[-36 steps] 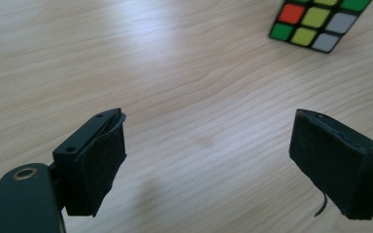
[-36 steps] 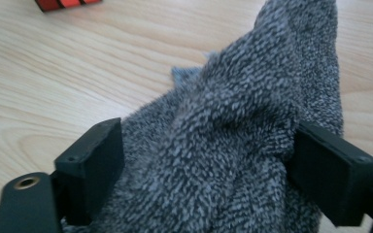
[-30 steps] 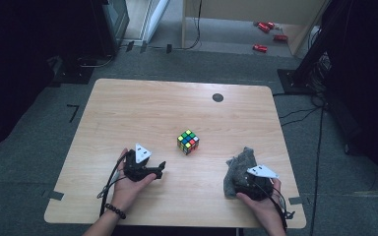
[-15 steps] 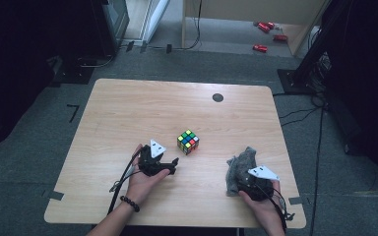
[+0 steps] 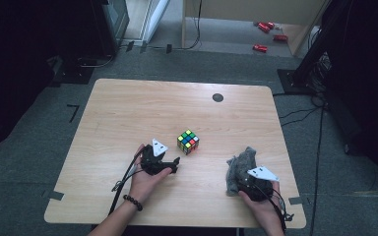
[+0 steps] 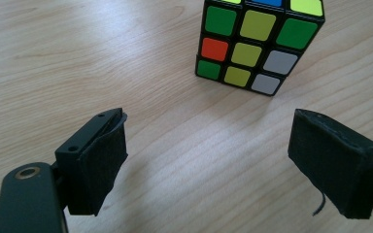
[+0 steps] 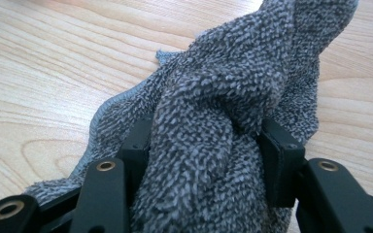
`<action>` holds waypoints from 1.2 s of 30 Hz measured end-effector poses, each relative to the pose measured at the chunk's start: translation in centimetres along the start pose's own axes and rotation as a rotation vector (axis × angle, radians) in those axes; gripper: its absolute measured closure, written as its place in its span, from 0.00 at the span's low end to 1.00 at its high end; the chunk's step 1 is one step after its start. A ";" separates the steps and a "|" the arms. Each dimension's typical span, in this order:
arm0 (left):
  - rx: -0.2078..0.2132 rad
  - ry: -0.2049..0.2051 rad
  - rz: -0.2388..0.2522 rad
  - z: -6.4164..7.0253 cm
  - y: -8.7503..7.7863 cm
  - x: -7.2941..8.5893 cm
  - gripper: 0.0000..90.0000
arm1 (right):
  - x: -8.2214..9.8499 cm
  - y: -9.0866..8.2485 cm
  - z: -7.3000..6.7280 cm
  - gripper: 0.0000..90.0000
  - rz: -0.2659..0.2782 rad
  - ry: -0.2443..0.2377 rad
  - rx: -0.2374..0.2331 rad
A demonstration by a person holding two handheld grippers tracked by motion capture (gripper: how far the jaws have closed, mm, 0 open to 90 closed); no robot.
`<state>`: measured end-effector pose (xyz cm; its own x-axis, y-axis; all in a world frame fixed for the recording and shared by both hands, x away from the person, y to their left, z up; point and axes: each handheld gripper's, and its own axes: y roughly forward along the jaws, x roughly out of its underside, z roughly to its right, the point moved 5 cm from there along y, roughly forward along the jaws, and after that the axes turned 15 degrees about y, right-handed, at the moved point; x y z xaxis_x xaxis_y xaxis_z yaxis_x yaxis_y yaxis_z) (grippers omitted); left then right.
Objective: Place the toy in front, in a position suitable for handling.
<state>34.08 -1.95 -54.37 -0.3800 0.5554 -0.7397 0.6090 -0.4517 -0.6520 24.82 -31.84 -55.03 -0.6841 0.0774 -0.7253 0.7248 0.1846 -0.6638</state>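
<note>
Right claw (image 7: 209, 160) just closed, clamping grey towel (image 7: 233, 97), pads buried; left claw (image 6: 209, 160) wide, cube (image 6: 260, 41) top cropped.

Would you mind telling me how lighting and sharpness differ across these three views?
High view: the table is evenly lit, its surroundings dark. Left gripper view: the cube is sharp and casts a soft shadow. Right gripper view: the grey cloth shows crisp texture, without glare.

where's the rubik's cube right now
In the high view the cube sits mid-table, just ahead of the open left gripper; the grey cloth lies to its right.
</note>
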 end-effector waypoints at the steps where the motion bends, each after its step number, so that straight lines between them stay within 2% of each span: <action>1: 0.002 -0.003 0.002 0.1 0.3 -0.3 0.16 | 0.0 0.0 0.0 0.54 0.001 0.000 -0.001; 10: -0.001 0.014 0.012 0.3 1.3 -1.5 0.16 | 0.0 0.0 0.1 0.54 0.002 -0.003 -0.009; 17: 0.003 0.009 0.014 0.6 2.4 -2.1 0.16 | 0.0 0.0 0.1 0.54 0.002 -0.007 -0.009; 21: -0.008 0.023 0.012 0.7 2.8 -2.4 0.16 | 0.0 0.0 0.1 0.54 0.002 -0.008 -0.011; 26: 0.001 0.028 0.028 1.0 3.2 -3.0 0.17 | 0.0 0.0 0.1 0.54 0.002 -0.007 -0.013; 28: 0.004 0.044 0.021 1.1 3.7 -3.4 0.17 | 0.0 0.0 0.1 0.54 0.003 -0.007 -0.013; 34: -0.005 0.045 -0.018 1.0 4.9 -3.8 0.18 | 0.1 0.0 0.1 0.54 0.005 -0.006 -0.015; 36: 0.000 0.047 -0.027 1.1 5.1 -3.9 0.23 | 0.1 0.0 0.1 0.54 0.005 -0.006 -0.016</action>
<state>37.91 -7.18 -55.00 -0.3636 0.5997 -0.7129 0.5987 -0.4358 -0.6720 24.80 -31.97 -55.10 -0.6798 0.0730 -0.7297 0.7268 0.2000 -0.6571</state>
